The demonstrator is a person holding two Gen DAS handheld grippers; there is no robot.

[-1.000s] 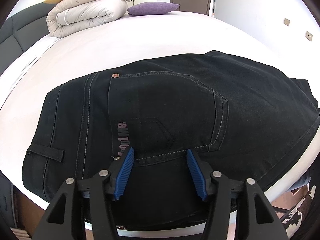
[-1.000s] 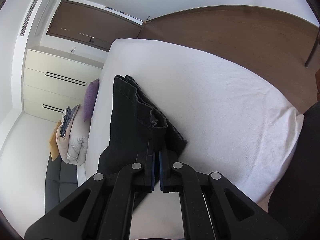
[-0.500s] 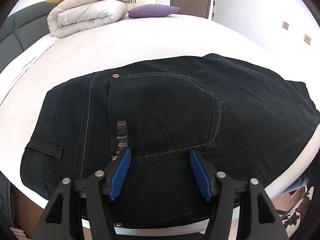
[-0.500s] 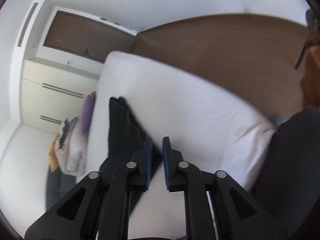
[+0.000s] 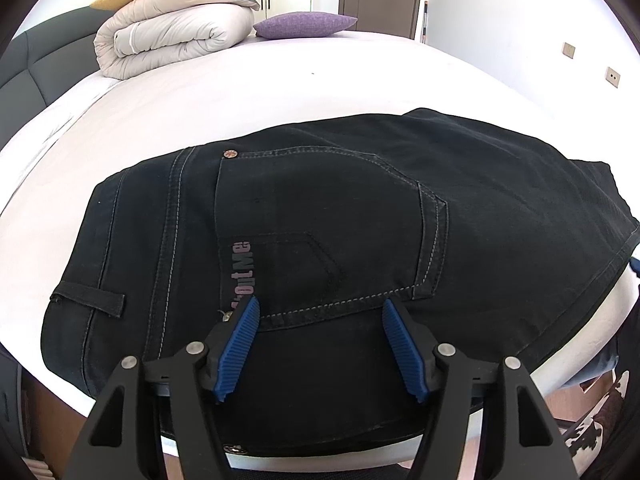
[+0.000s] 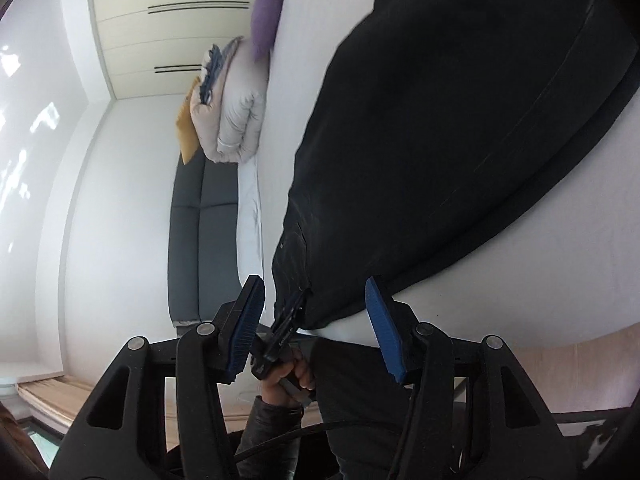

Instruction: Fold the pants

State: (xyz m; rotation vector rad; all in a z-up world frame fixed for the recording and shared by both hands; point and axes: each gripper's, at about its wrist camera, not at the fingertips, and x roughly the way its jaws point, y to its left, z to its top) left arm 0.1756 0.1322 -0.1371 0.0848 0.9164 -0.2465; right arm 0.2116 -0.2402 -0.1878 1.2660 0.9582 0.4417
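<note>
Released: right hand-held gripper (image 6: 316, 320) has let go and opened wide.
Left hand-held gripper (image 5: 320, 336) hovers open, empty, over folded pants (image 5: 320, 216) on bed (image 5: 240, 92); press flat, square the edges.

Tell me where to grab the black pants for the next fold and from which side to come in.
Take the black pants at the waistband end, which hangs at the near left corner of the bed. Come in from the near edge, low along the mattress, so one finger slides under the stacked layers. The seamed band is stiffest there, so it should lift cleanly. The left tool hovers open above the back pocket.
</note>
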